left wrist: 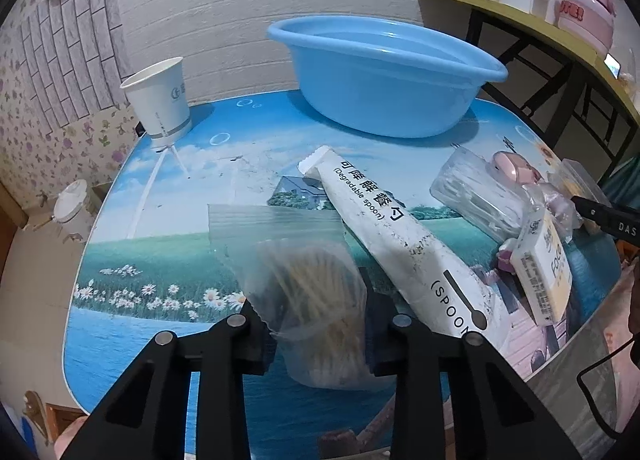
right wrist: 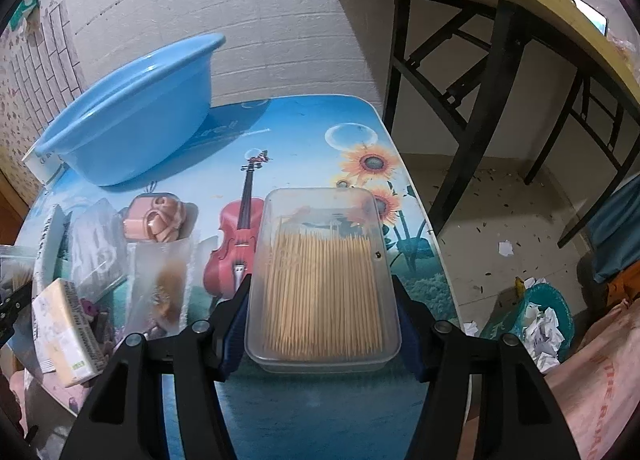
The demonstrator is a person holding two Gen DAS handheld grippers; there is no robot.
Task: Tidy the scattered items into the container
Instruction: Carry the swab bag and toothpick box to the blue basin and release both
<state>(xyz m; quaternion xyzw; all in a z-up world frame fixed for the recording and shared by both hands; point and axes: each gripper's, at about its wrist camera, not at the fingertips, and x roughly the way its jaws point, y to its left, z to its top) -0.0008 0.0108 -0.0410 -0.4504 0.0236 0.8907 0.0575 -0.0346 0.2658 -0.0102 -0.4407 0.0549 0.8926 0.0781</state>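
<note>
We see our left gripper point(left wrist: 316, 324) as matte black angular plastic arms with round silver screws. Our right gripper point(right wrist: 322, 316) matches, with blue pads point(right wrist: 232, 336) lining its fingers.

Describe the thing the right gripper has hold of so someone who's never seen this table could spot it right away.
Find the blue basin at the back of the picture-printed table. Nearer the front, by the sunflower print, lies a clear plastic box between the right gripper's pads. Unlike the soft bags to its left, it is rigid, rectangular and filled with neat rows of toothpicks.
</note>
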